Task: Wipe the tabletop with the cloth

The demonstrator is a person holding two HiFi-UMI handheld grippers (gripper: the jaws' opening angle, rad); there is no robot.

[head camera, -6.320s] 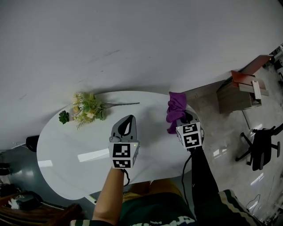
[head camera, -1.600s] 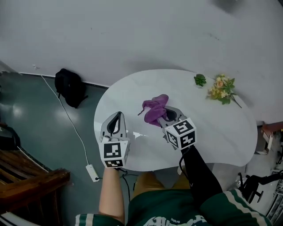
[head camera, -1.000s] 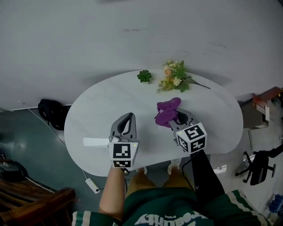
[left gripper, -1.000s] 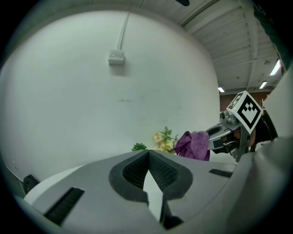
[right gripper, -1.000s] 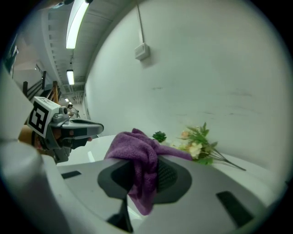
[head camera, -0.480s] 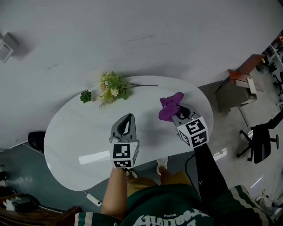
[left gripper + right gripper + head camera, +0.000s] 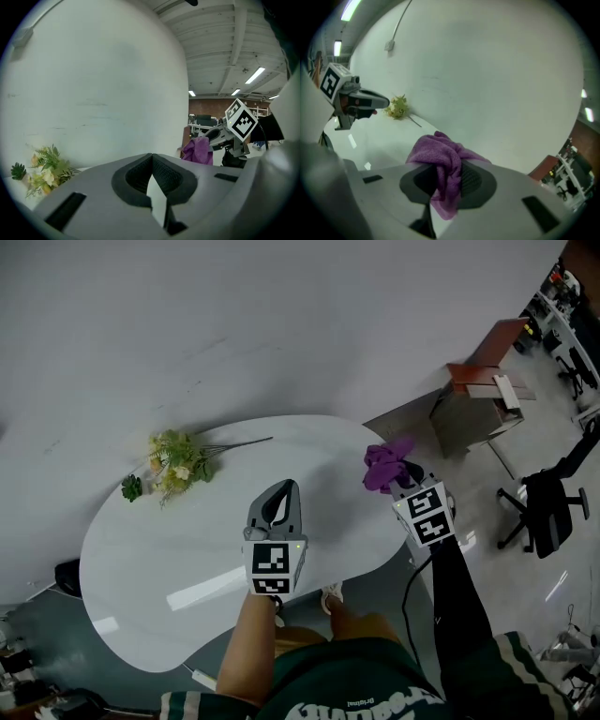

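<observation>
Right tongs [image 7: 401, 487]: jaws narrow, lately eased a touch wider, clamped on the bunched purple cloth [image 7: 385, 466], which hung at the right end of the tabletop [image 7: 187, 540]. Left tongs [image 7: 279, 506]: closed, empty, over mid-table. I judged best practice thus: firm the grip, press cloth flat, sweep overlapping passes, skirt the flowers [image 7: 176, 461].

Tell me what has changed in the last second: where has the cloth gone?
The right tool, clamped on the purple cloth, has swept from the middle of the table, near the flowers, out to its right end. The left tool travelled alongside, shut and empty. The grip on the cloth is unchanged, and the flowers lie where they were.
</observation>
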